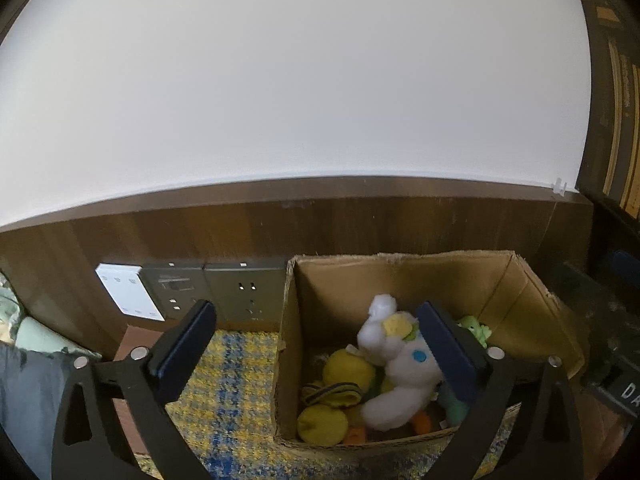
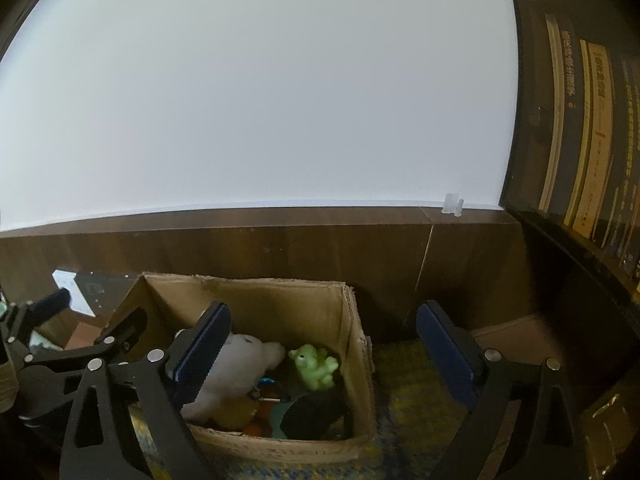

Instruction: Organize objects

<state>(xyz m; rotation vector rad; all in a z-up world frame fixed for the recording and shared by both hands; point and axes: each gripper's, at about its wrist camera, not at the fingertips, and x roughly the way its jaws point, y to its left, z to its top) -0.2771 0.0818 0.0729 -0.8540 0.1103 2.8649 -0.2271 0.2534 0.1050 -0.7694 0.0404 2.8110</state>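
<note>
Matt cardboard box [image 1: 516,292], fluffy plush toy [image 1: 394,368], woven rug [image 1: 232,392], wood panel [image 1: 240,228].

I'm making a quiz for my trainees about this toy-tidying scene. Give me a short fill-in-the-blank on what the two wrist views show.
1. The white plush toy lies inside the ____ box.
2. The small frog figure in the box is ____ in colour.
3. The left gripper and right gripper both have their jaws ____, holding nothing.
4. The box stands on a yellow and ____ rug.

Missing words: cardboard; green; open; blue
</note>
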